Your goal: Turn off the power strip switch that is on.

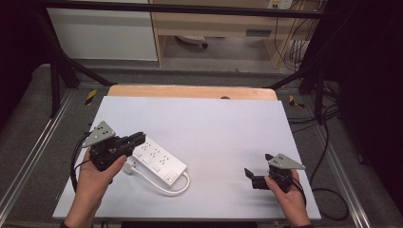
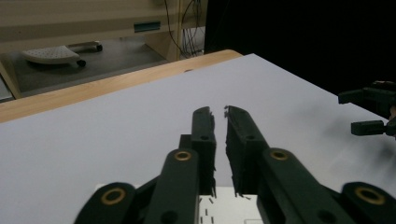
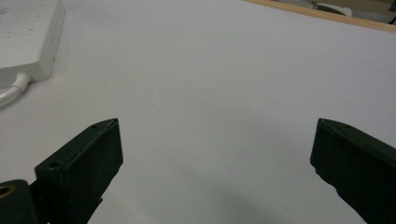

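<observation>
A white power strip (image 1: 159, 161) lies flat at the front left of the white table top (image 1: 214, 128), its white cord (image 1: 166, 189) looping round its near end. My left gripper (image 1: 136, 139) hovers over the strip's far-left end. In the left gripper view its jaws (image 2: 218, 112) stand almost together with only a thin gap and nothing between them, and the strip (image 2: 224, 210) shows just below. My right gripper (image 1: 256, 165) rests at the front right, open wide and empty (image 3: 215, 135), well apart from the strip (image 3: 28, 37).
A wooden table edge (image 1: 190, 91) runs along the back of the white sheet. Black frame bars and cables stand on the floor at both sides. The right gripper (image 2: 366, 112) shows far off in the left gripper view.
</observation>
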Tool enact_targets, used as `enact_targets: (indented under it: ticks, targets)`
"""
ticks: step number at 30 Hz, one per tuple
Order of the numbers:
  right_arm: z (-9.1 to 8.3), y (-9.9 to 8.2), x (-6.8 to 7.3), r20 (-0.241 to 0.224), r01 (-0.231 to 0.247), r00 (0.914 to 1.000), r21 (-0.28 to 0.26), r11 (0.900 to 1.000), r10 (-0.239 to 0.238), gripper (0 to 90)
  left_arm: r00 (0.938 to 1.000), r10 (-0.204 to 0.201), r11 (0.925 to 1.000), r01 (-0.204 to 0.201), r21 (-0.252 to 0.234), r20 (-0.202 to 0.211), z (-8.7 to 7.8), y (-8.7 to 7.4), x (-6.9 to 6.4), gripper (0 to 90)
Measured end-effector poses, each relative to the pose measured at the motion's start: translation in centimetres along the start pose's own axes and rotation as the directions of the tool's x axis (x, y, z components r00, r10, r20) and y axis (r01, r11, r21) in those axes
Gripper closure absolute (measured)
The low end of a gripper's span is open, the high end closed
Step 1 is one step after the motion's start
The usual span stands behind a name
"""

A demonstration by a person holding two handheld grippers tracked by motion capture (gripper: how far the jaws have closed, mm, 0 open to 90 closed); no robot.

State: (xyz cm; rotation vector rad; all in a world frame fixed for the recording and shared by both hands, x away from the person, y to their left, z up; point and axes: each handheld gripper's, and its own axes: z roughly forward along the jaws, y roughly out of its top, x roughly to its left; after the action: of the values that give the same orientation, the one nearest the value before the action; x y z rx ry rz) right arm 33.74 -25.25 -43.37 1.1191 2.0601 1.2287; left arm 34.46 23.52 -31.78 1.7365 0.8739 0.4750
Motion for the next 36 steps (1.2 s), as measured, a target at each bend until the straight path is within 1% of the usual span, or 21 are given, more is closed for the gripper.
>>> enact_targets:
  ticks: [3, 5, 10, 13, 16, 20, 25, 27, 28, 30, 31, 35, 36]
  targets:
    - [0.0, 0.0, 0.1, -0.001, 0.003, 1.0000, 0.000, 1.0000, -0.003, 3.0, 0.9999, -0.010, 0.9999, 0.010, -0.002, 0.008, 0.0, -0.4, 0.3, 88.6]
    - [0.0, 0.0, 0.1, -0.001, 0.001, 1.0000, -0.002, 1.0000, -0.001, 3.0, 0.9999, -0.016, 0.9999, 0.016, 0.000, 0.006, 0.1, -0.6, 0.4, 89.9]
    - [-0.2, 0.0, 0.0, -0.003, 0.001, 1.0000, -0.009, 1.0000, -0.001, 2.9, 0.9998, -0.021, 0.9997, 0.021, 0.015, -0.005, 0.5, -1.4, 0.9, 90.0]
    - [0.0, 0.0, -0.1, 0.004, -0.010, 0.9999, -0.001, 1.0000, 0.010, 3.0, 0.9992, -0.039, 0.9990, 0.039, 0.020, 0.001, 0.8, -1.8, 1.2, 90.0]
    - [0.1, 0.0, 0.0, 0.006, -0.007, 1.0000, 0.001, 1.0000, 0.007, 3.0, 0.9991, -0.041, 0.9985, 0.041, 0.035, 0.004, 1.1, -2.2, 1.5, 90.0]
    - [0.1, 0.0, 0.0, 0.008, -0.008, 0.9999, 0.000, 1.0000, 0.008, 3.0, 0.9975, -0.070, 0.9966, 0.070, 0.044, 0.005, 1.3, -2.6, 2.1, 90.0]
    - [0.1, 0.0, 0.0, 0.005, -0.008, 1.0000, 0.001, 1.0000, 0.008, 3.0, 0.9968, -0.080, 0.9948, 0.080, 0.063, -0.003, 1.5, -3.0, 2.5, 90.0]
    - [0.1, 0.0, 0.0, 0.003, -0.005, 1.0000, 0.002, 1.0000, 0.005, 3.0, 0.9974, -0.071, 0.9947, 0.072, 0.073, -0.010, 1.6, -3.1, 2.5, 90.0]
    - [0.1, 0.0, 0.0, 0.003, -0.005, 1.0000, 0.001, 1.0000, 0.005, 3.0, 0.9967, -0.081, 0.9936, 0.081, 0.079, -0.004, 1.7, -3.2, 2.5, 90.0]
    - [0.1, 0.0, 0.0, 0.003, -0.004, 1.0000, 0.001, 1.0000, 0.004, 3.0, 0.9969, -0.077, 0.9934, 0.078, 0.084, -0.012, 1.8, -3.3, 2.6, 90.0]
    - [0.1, 0.0, 0.0, 0.003, -0.004, 1.0000, 0.001, 1.0000, 0.004, 3.0, 0.9966, -0.082, 0.9926, 0.083, 0.089, -0.008, 1.8, -3.4, 2.6, 90.0]
    - [0.1, 0.0, 0.0, 0.003, -0.005, 1.0000, 0.005, 1.0000, 0.005, 2.9, 0.9971, -0.075, 0.9921, 0.076, 0.100, -0.013, 2.0, -3.6, 2.7, 90.0]
    - [0.1, 0.0, 0.0, 0.003, -0.005, 1.0000, 0.004, 1.0000, 0.005, 3.0, 0.9963, -0.085, 0.9911, 0.085, 0.102, -0.008, 2.0, -3.7, 2.8, 90.0]
